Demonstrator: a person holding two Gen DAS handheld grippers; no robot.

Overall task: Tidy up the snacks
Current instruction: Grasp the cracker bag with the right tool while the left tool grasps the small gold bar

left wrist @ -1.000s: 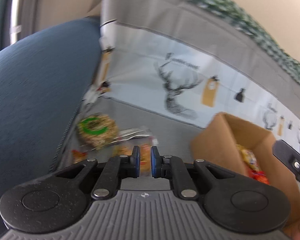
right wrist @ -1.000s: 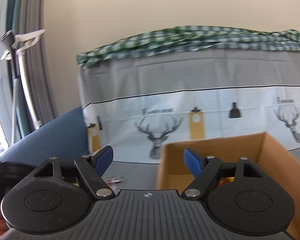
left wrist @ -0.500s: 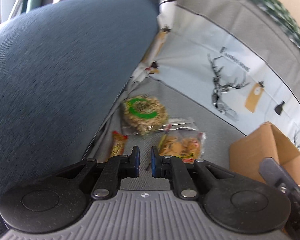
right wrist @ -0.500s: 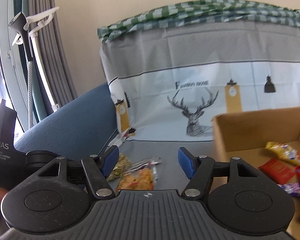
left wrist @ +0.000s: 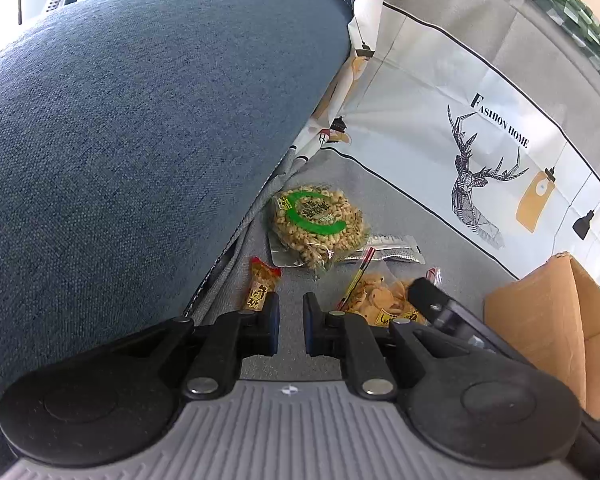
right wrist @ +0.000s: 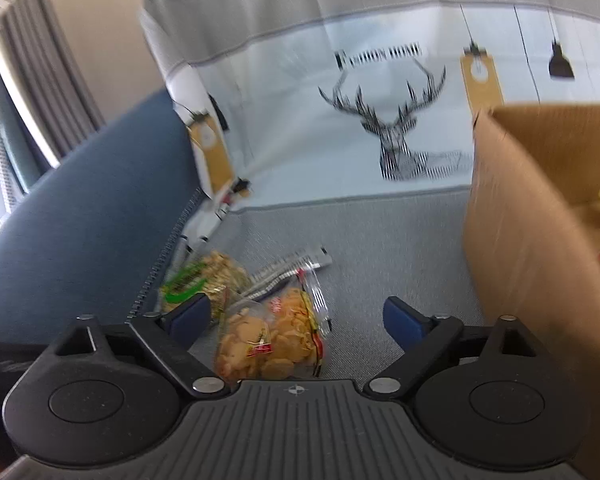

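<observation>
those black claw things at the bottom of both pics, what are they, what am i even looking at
They are hand-held two-finger grippers, one in each of a person's hands, each carrying a fisheye camera that looks out along its fingers. One picture comes from the left gripper, whose fingers sit nearly together and hold nothing. The other comes from the right gripper, open wide just above a clear bag of golden crackers, not holding it. On the grey sofa cover also lie a round puffed-grain cake with a green label, a small red and yellow snack packet and a silvery sachet. The cardboard box to the right already holds some snacks.
</observation>
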